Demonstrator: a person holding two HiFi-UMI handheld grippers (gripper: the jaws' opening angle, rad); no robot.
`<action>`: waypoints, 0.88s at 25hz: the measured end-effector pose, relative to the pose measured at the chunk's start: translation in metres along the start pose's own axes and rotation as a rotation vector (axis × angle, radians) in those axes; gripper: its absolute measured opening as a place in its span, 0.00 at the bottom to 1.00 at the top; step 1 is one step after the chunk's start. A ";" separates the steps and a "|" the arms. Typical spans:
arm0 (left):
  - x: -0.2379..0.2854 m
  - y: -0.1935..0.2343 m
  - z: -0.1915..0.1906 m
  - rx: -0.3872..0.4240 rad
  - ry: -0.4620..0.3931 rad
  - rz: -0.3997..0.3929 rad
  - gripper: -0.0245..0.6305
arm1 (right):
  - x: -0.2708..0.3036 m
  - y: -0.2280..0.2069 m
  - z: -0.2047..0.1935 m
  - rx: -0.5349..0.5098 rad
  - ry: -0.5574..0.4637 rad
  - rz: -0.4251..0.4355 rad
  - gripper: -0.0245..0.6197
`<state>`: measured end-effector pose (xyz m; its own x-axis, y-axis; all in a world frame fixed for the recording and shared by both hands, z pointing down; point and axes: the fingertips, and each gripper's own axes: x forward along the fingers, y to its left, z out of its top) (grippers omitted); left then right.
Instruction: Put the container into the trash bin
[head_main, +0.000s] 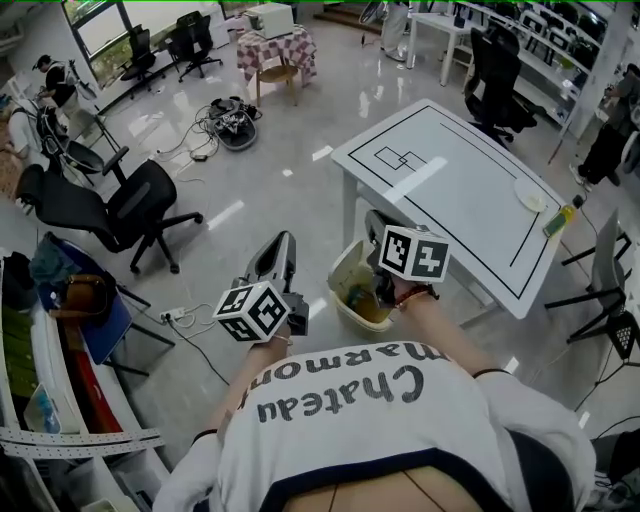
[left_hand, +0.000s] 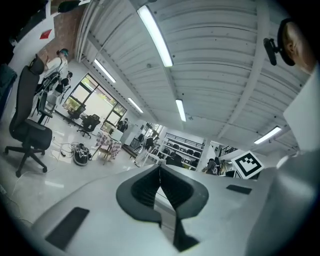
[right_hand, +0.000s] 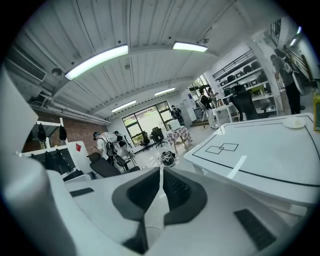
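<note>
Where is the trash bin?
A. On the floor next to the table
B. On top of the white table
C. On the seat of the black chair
A. In the head view the trash bin stands low on the floor at the corner of the white table, right by the right gripper, and not up on the tabletop.

The trash bin (head_main: 345, 283) stands on the floor (head_main: 285, 190) at the near left corner of the table (head_main: 450, 180), beside its leg. The right gripper (head_main: 373, 220) is above the bin; the left gripper (head_main: 284, 242) is left of it, apart. What lies in the bin cannot be identified. A plate (head_main: 530, 200) and a bottle (head_main: 562, 216) sit at the table's right edge. An office chair (head_main: 130, 205) stands well to the left, with cables (head_main: 228, 125) behind it.
</note>
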<state>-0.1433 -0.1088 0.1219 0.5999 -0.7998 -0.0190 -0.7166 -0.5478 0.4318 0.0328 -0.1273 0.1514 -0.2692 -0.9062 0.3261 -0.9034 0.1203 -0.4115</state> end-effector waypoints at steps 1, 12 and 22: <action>0.001 -0.004 0.000 0.009 -0.005 -0.007 0.07 | -0.003 0.002 0.003 -0.009 -0.015 0.019 0.10; 0.044 -0.041 -0.032 -0.036 -0.010 0.024 0.07 | -0.014 -0.029 0.017 -0.090 -0.004 0.131 0.10; 0.073 -0.087 -0.061 -0.043 -0.015 0.075 0.07 | -0.027 -0.083 0.020 -0.116 0.064 0.180 0.10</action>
<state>-0.0157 -0.1044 0.1380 0.5397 -0.8418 0.0019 -0.7431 -0.4754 0.4710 0.1214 -0.1212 0.1595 -0.4469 -0.8387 0.3111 -0.8703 0.3271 -0.3683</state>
